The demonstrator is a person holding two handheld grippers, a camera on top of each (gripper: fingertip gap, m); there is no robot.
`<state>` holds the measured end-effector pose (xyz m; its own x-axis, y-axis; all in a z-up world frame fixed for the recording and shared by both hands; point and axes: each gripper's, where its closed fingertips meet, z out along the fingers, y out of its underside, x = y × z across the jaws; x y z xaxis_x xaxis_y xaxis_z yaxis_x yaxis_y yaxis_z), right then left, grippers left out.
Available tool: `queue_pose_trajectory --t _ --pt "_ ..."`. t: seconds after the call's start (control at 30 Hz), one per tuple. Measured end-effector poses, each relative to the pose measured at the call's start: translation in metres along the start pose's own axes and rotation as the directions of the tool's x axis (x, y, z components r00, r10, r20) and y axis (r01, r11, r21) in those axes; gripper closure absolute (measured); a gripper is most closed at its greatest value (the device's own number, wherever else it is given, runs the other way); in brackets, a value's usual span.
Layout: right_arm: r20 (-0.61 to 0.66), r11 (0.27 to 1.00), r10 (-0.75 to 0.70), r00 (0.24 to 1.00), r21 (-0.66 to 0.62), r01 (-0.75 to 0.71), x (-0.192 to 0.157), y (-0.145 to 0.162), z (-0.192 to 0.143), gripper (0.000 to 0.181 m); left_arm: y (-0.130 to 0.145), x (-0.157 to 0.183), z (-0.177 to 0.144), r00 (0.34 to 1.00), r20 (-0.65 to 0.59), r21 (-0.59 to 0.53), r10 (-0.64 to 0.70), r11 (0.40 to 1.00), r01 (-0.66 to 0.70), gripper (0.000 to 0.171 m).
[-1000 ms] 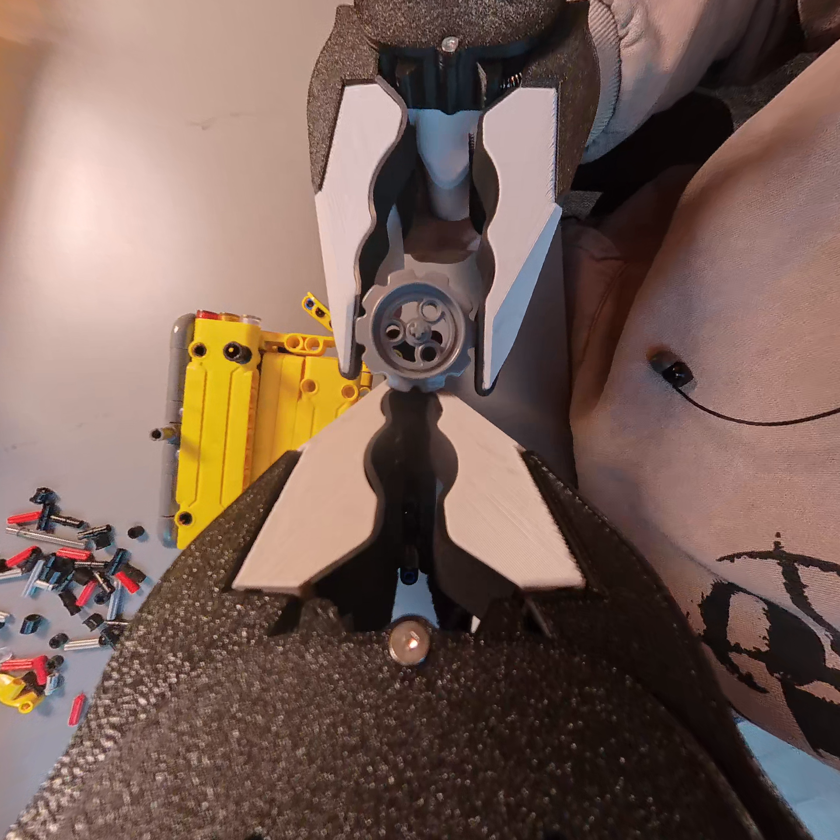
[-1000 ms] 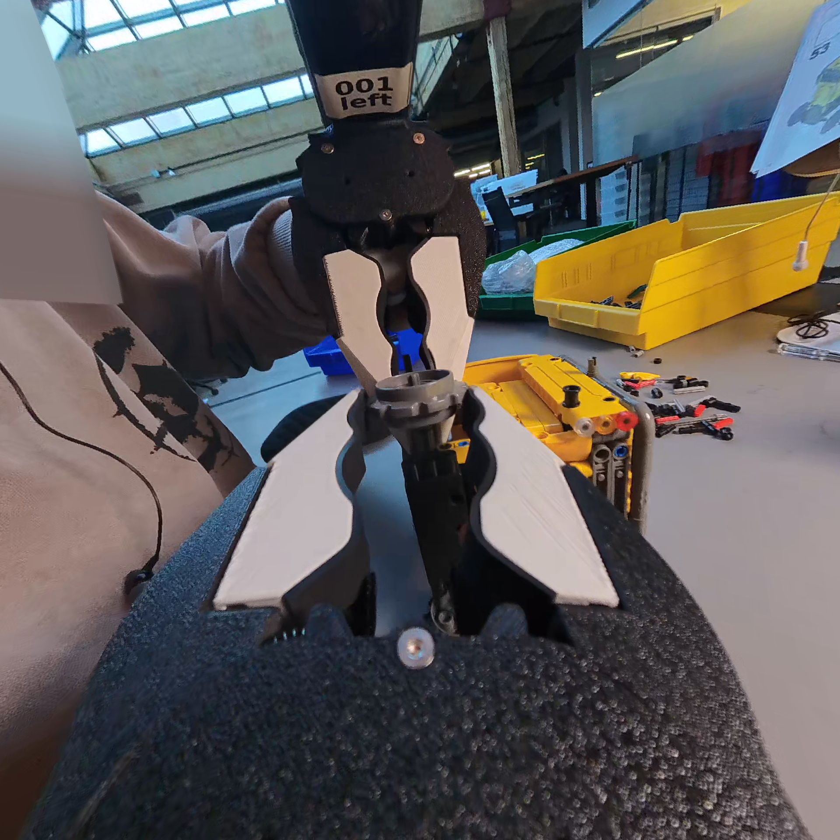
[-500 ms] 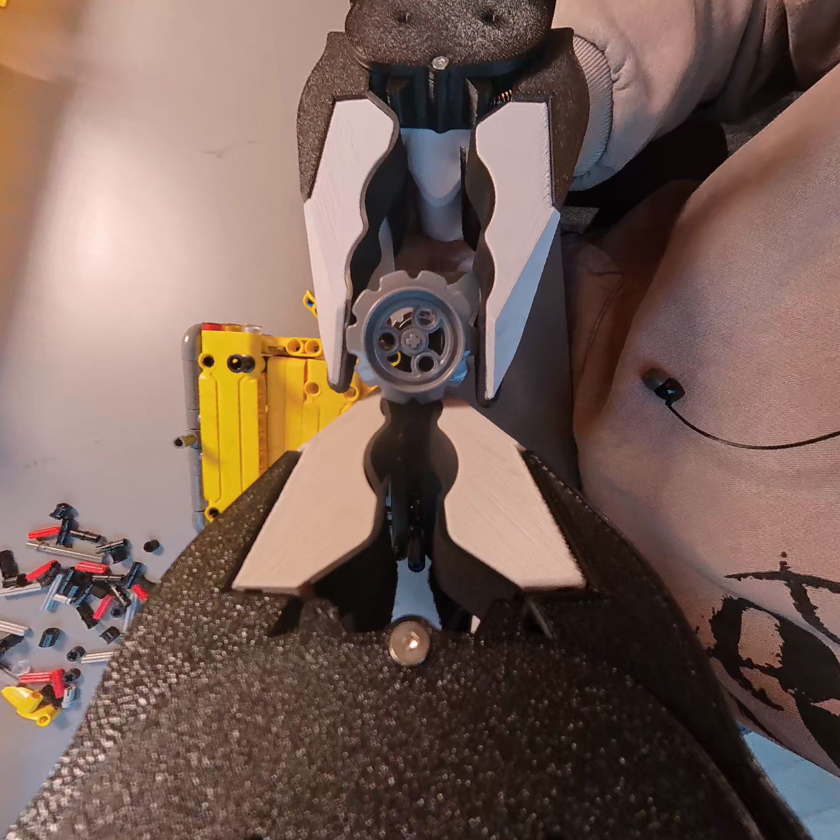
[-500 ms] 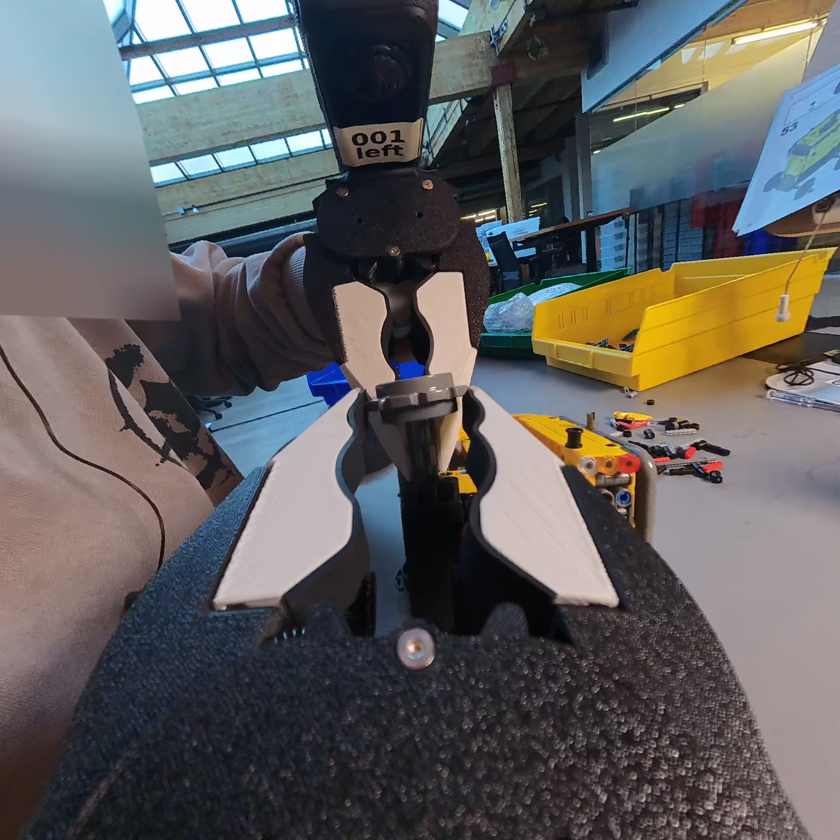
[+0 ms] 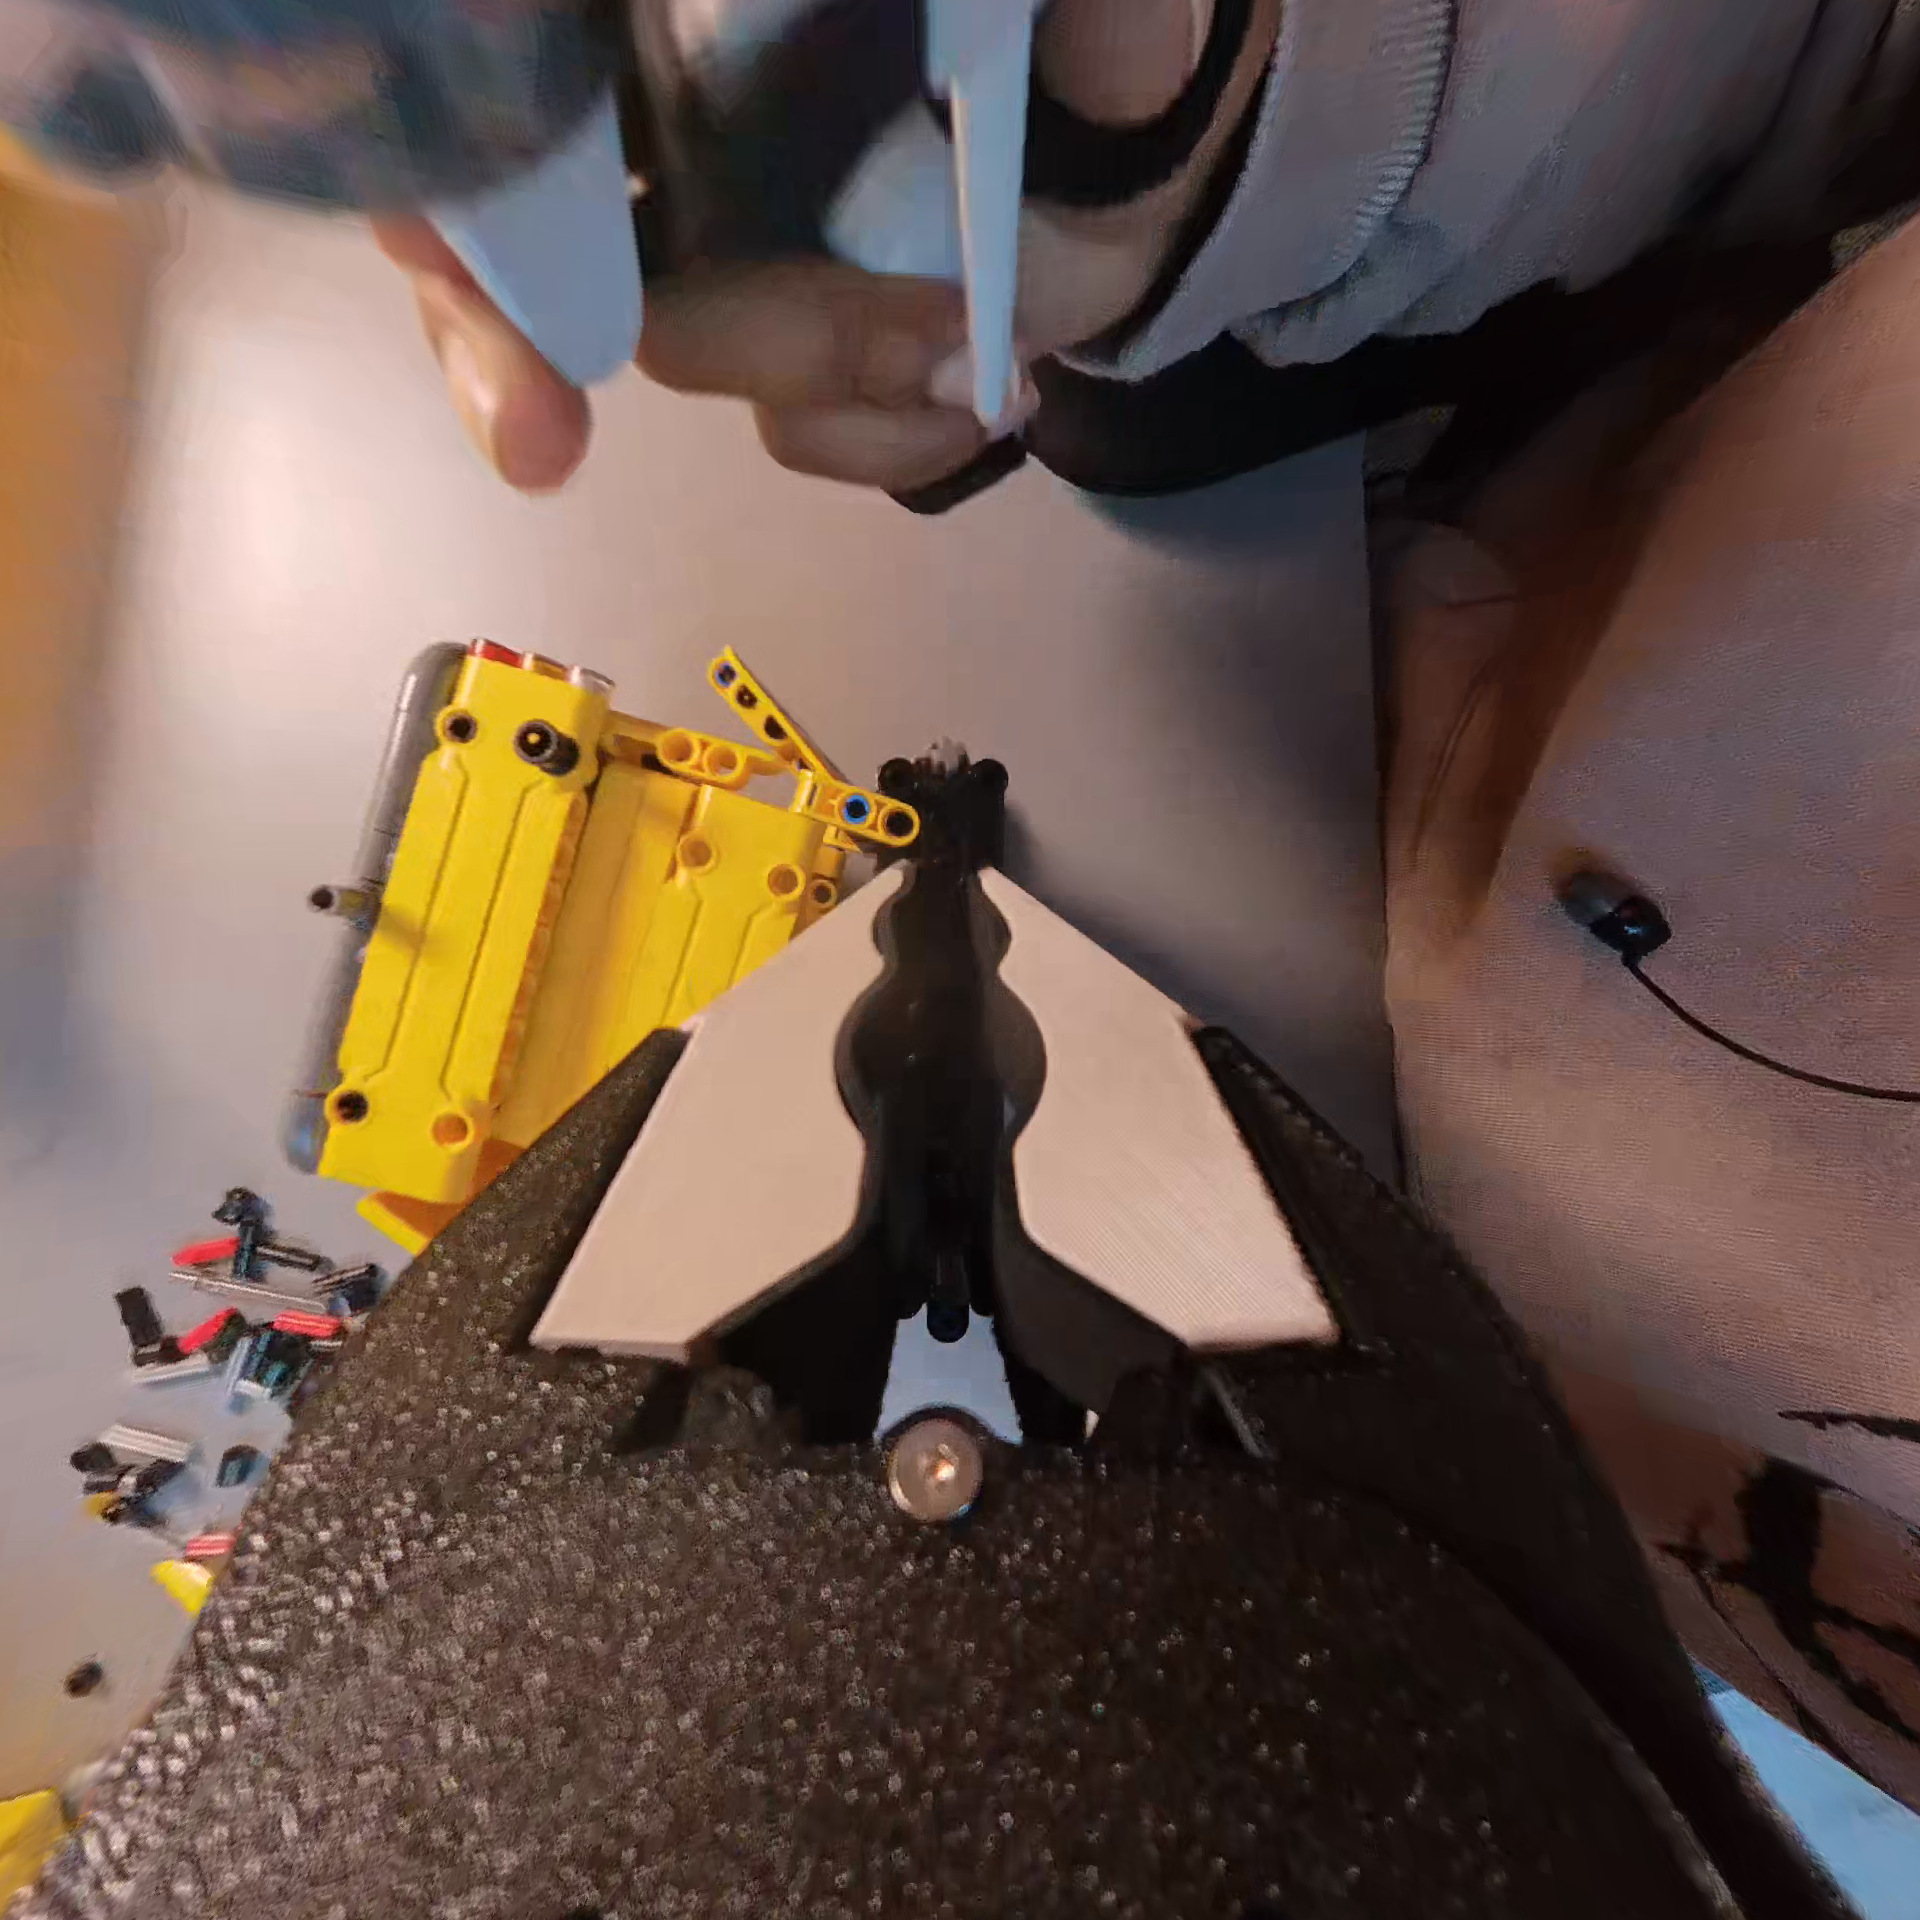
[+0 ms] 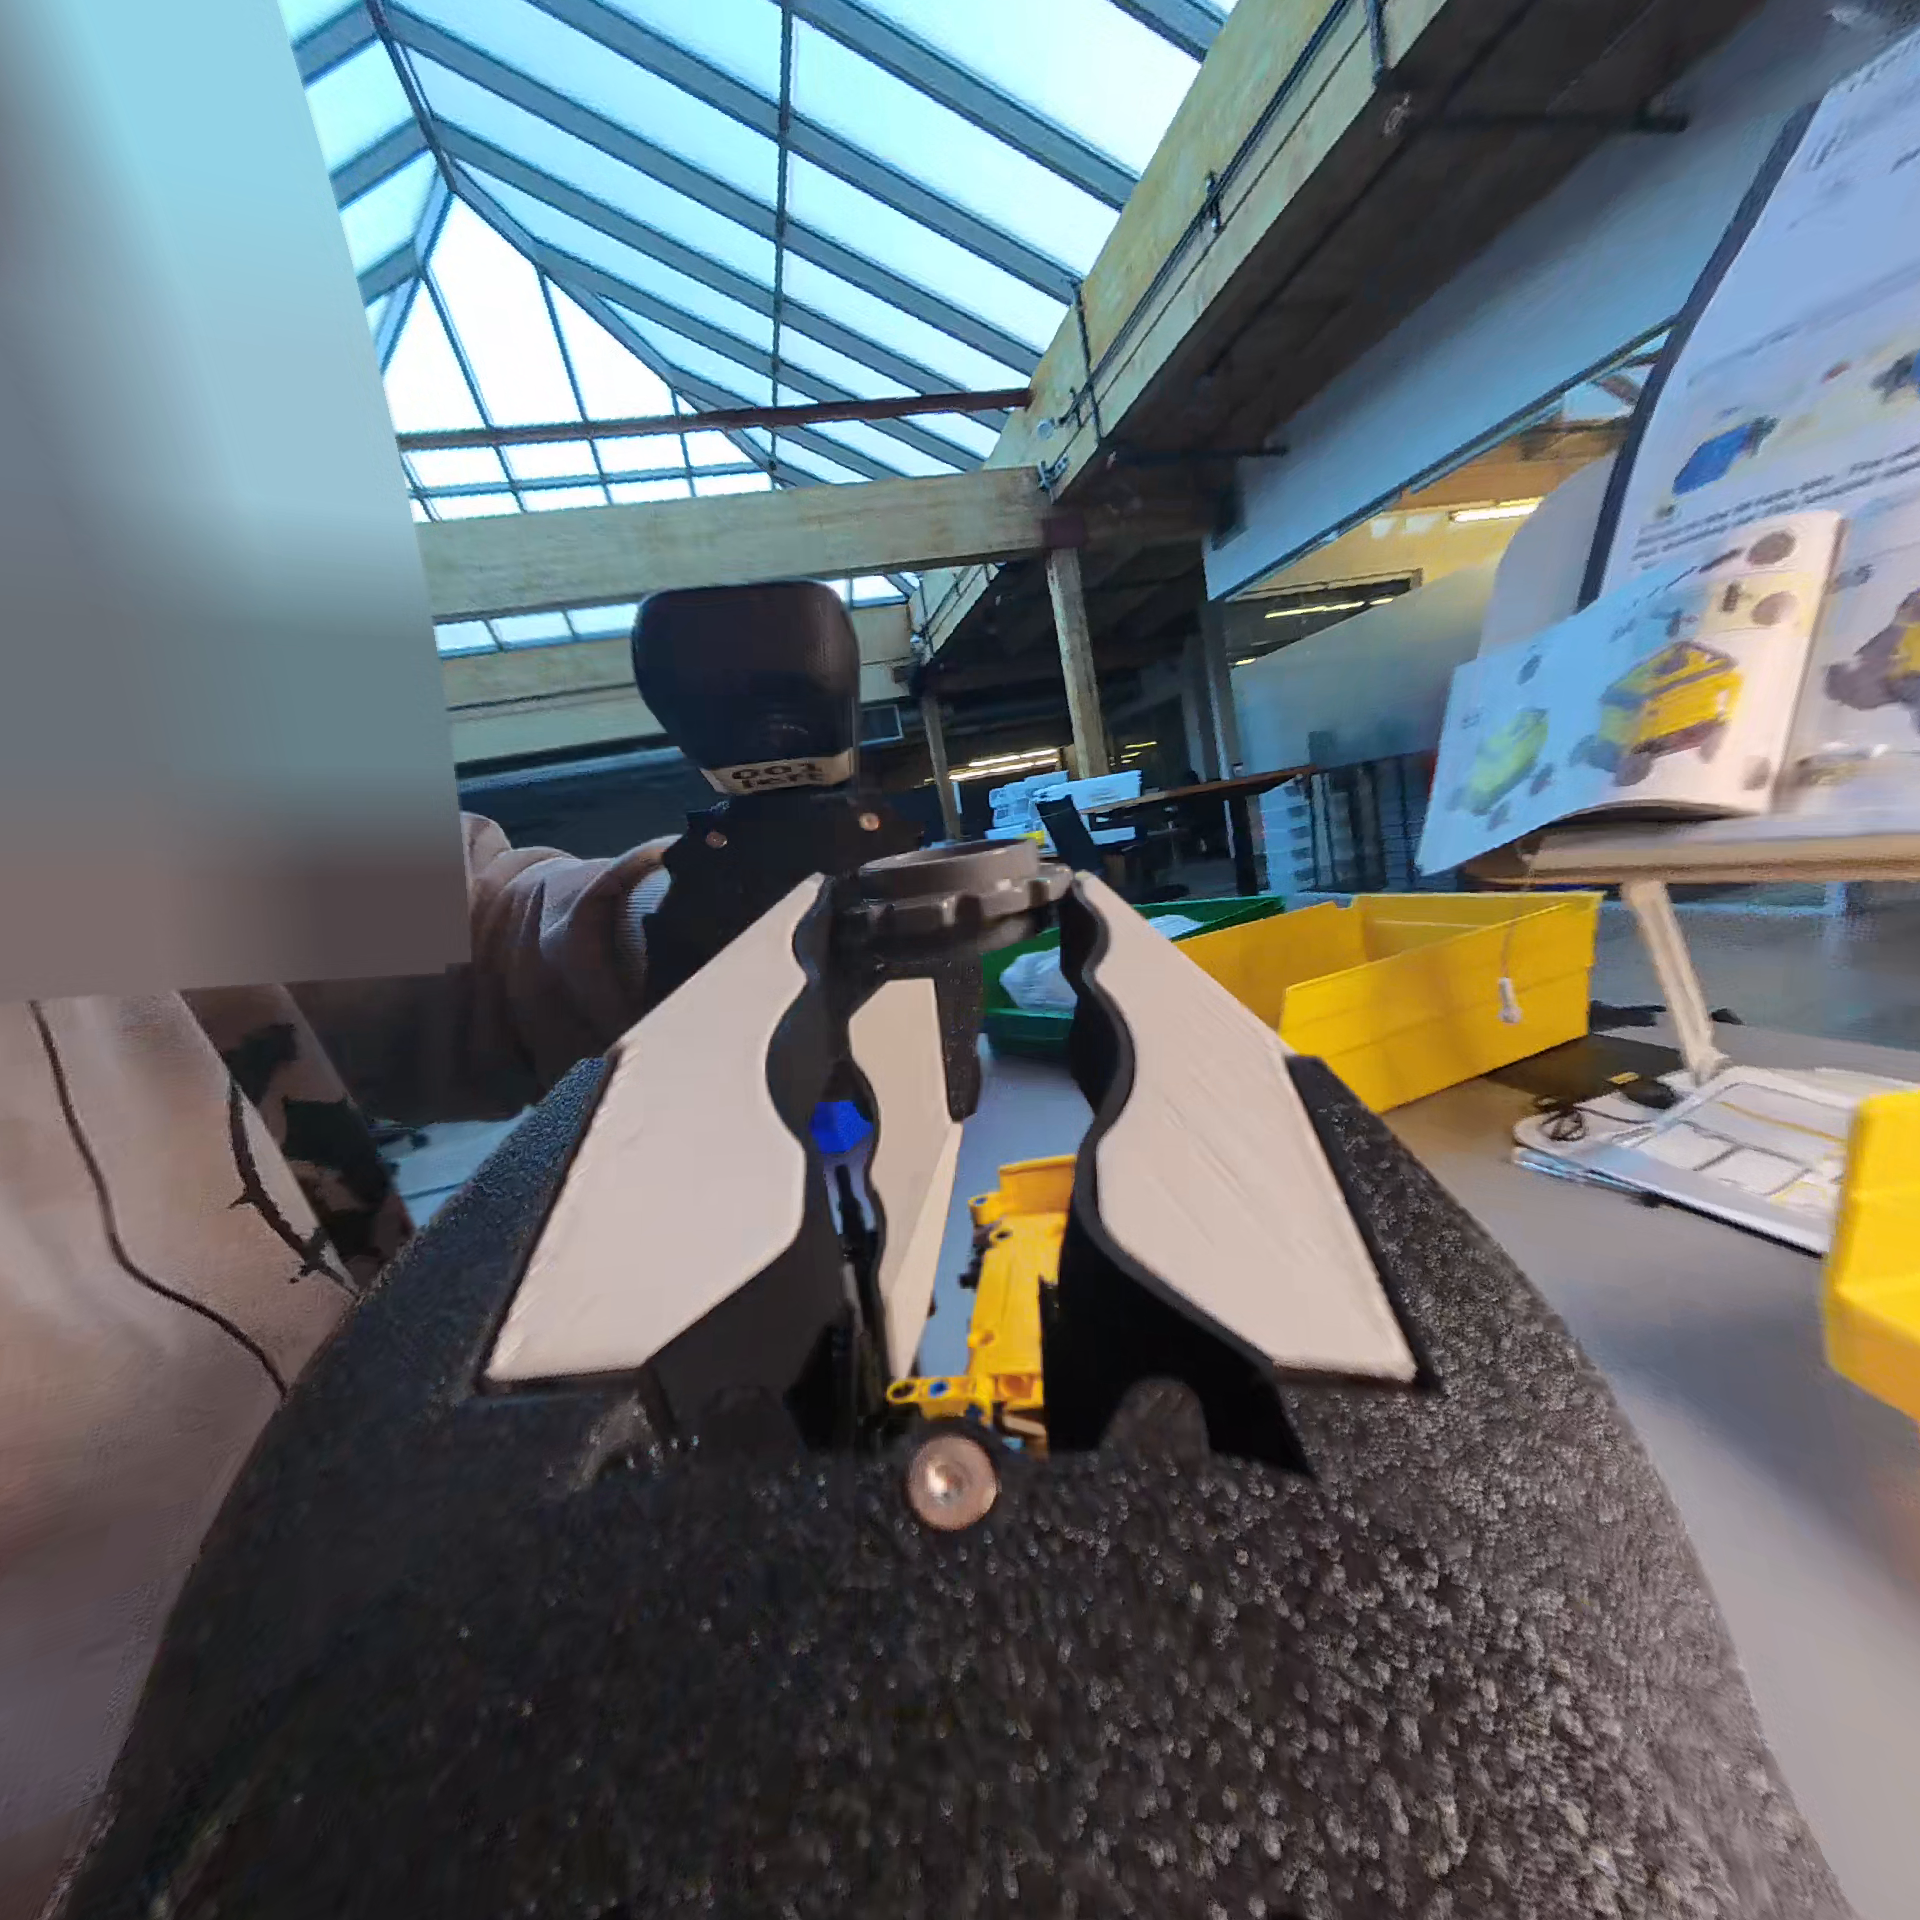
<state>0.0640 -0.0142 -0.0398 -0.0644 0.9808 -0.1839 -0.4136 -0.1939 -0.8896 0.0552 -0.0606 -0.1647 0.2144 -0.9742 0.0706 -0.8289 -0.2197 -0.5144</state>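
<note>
1. The left gripper (image 5: 940,883) is clamped narrowly on a slim black plastic toy-brick assembly (image 5: 940,821), whose knobbed end sticks out just past the fingertips.
2. The right gripper (image 6: 951,914) holds a grey toothed plastic wheel hub (image 6: 951,902) between its fingertips, with the rest of the jaws spread around it.
3. In the left wrist view the right gripper is only a blur at the far edge, gripped by a person's hand (image 5: 831,353).
4. A yellow toy-brick vehicle body (image 5: 499,935) lies on the grey table (image 5: 1143,644), just left of the black assembly's tip.
5. Small loose red, black and grey pins (image 5: 218,1340) are scattered near left.
6. In the right wrist view, a yellow plastic storage bin (image 6: 1434,977) and an open instruction booklet on a stand (image 6: 1662,665) sit far right.
</note>
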Motion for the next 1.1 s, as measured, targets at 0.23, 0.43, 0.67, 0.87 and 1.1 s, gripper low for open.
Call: queue_pose_trajectory --t 0.23,0.43,0.67,0.87,1.1 --pt "-0.047 0.993 -0.08 0.996 -0.086 0.076 0.007 0.012 -0.003 0.14 -0.018 0.001 -0.02 0.99 -0.117 0.229 -0.081 0.968 0.107 0.142" --pt "-0.05 0.982 -0.109 0.993 -0.159 0.099 0.009 0.028 0.002 0.139 -0.009 0.0 -0.061 0.977 -0.128 0.456 -0.173 0.864 0.213 0.119" --pt "0.031 0.868 -0.408 0.913 -0.298 0.398 -0.01 0.043 0.025 0.14 -0.002 -0.004 -0.097 0.881 -0.352 0.697 -0.316 0.539 0.472 0.123" --pt "0.187 0.738 -0.555 0.811 -0.34 0.583 -0.042 0.056 0.052 0.14 -0.01 0.002 -0.112 0.796 -0.545 0.714 -0.264 0.352 0.606 0.141" --pt "0.167 0.764 -0.513 0.842 -0.357 0.537 -0.044 0.059 0.062 0.136 0.006 0.004 -0.134 0.839 -0.464 0.79 -0.285 0.296 0.537 0.158"
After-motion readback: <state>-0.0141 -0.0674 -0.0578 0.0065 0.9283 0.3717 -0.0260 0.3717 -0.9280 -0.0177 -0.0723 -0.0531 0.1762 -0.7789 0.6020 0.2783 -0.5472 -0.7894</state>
